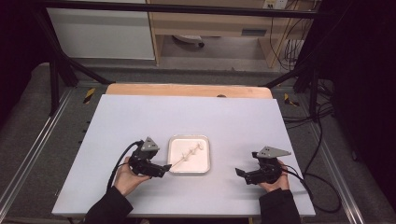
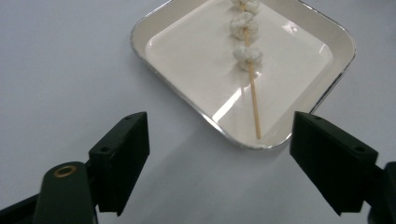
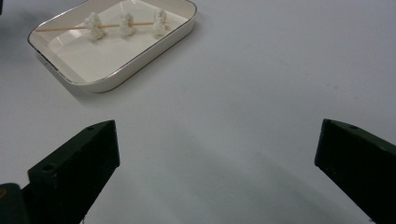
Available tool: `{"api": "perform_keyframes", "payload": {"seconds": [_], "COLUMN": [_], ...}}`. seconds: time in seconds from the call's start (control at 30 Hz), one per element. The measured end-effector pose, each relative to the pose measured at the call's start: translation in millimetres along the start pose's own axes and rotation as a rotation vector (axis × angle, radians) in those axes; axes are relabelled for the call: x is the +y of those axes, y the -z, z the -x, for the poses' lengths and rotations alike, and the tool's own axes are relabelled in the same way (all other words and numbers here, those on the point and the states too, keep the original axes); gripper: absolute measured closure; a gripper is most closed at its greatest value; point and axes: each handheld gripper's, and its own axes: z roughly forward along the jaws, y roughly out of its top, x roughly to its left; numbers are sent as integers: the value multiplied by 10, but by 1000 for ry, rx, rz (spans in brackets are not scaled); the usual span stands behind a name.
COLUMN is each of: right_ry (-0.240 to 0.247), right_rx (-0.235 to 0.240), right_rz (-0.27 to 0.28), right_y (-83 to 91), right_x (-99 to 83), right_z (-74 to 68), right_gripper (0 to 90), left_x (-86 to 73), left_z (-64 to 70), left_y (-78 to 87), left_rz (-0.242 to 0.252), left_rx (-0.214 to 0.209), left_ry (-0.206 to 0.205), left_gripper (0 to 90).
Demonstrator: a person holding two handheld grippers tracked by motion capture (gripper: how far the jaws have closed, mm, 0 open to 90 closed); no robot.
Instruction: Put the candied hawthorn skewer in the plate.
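High view: bench (image 1: 140, 121), a pale rectangular top filling the middle of the frame, with a wooden strip along its far edge.

Tray (image 1: 173, 168), white, square with rounded corners and a metallic rim, lower centre of the frame, flat on the bench. Left gripper view: tray (image 2: 187, 98) in the upper centre, one corner towards the camera. Right gripper view: tray (image 3: 116, 74) in the upper left.

Left gripper (image 1: 164, 169), lower left of centre in the high view, held in a hand (image 1: 125, 176); its tip is just beside the tray's left edge, close to the stick's bare end. In its own view the jaws stand wide apart at the lower corners of the frame, nothing between them but bench and the tray's near corner.

Right gripper (image 1: 239, 172), lower right of the high view, held in a hand (image 1: 275, 181), well apart from the tray. In its own view the jaws are spread wide over bare bench, holding nothing.

Skewer (image 1: 188, 156), a thin wooden stick lying slantwise in the tray, carrying three white lumps. Left gripper view: skewer (image 2: 253, 100), upper centre, bare end near the tray's near rim. Right gripper view: skewer (image 3: 70, 27), upper left, lying across the tray.
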Motion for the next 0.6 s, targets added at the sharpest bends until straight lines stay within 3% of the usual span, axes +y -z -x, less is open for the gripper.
{"api": "perform_keyframes", "payload": {"seconds": [0.23, 0.6], "right_ry": [-8, -11], "right_rx": [0, 2], "right_rz": [-2, 4], "right_y": [0, 18], "right_x": [-1, -15], "right_z": [-2, 15], "right_gripper": [5, 5], "left_x": [-269, -708], "left_z": [-148, -366], "left_y": [159, 301], "left_rz": [34, 65], "left_rx": [25, 44], "left_ry": [18, 72], "left_gripper": [114, 102]}}
